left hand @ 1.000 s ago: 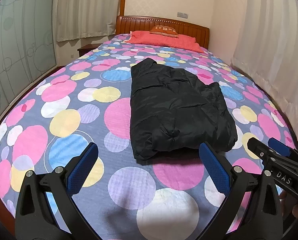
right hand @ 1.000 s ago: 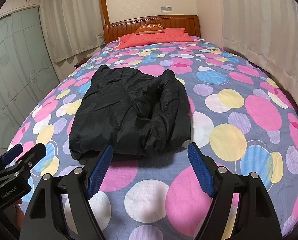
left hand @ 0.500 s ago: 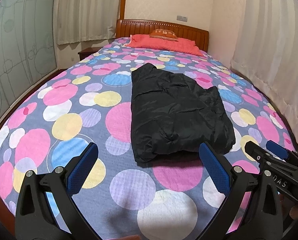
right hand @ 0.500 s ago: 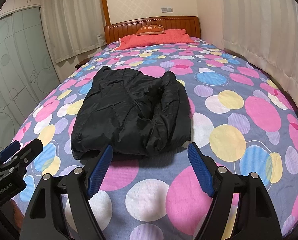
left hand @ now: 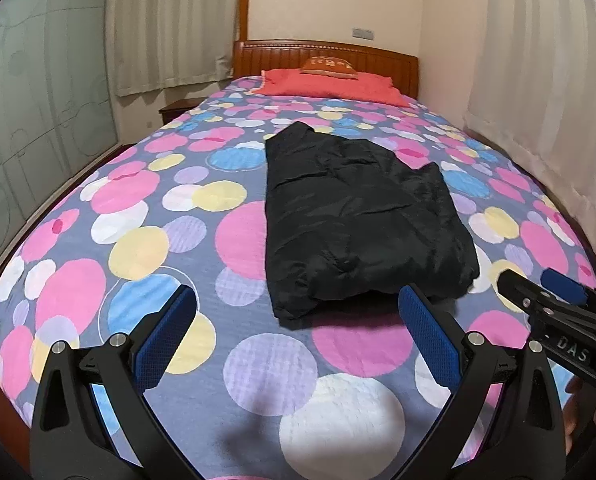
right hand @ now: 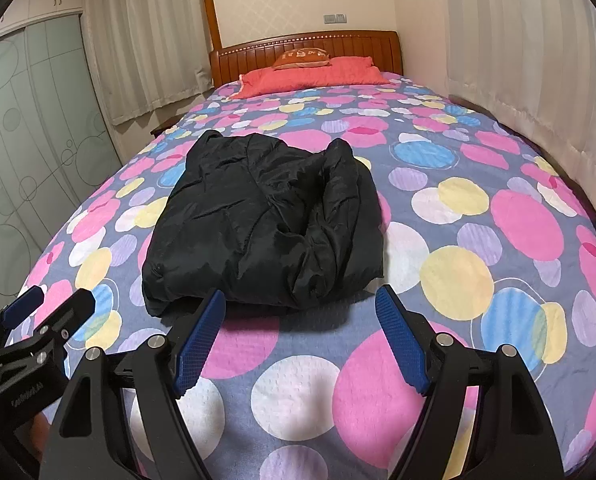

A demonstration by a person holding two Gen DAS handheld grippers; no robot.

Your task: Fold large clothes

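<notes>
A black padded jacket (left hand: 357, 216) lies folded in a thick rectangle on the bed's spotted cover (left hand: 138, 208); in the right wrist view the jacket (right hand: 258, 220) shows a rolled sleeve along its right side. My left gripper (left hand: 298, 332) hovers open just short of the jacket's near edge, nothing between its blue pads. Over the cover by that same near edge, my right gripper (right hand: 301, 332) stands open and empty too. Each gripper shows in the other's view: the right gripper (left hand: 545, 296) at the right edge, the left gripper (right hand: 46, 308) at the left edge.
Red pillows (left hand: 329, 84) and a wooden headboard (right hand: 305, 48) are at the far end. Curtains (right hand: 537, 80) line the right side, frosted sliding doors (left hand: 38, 120) the left. A nightstand (left hand: 178, 110) sits at the far left. The bed's wooden edge (left hand: 26, 232) runs along the left.
The left wrist view has drawn slightly back and tilted up, so the jacket sits a little farther off. The right gripper has held still. Both grippers' jaws keep the same width.
</notes>
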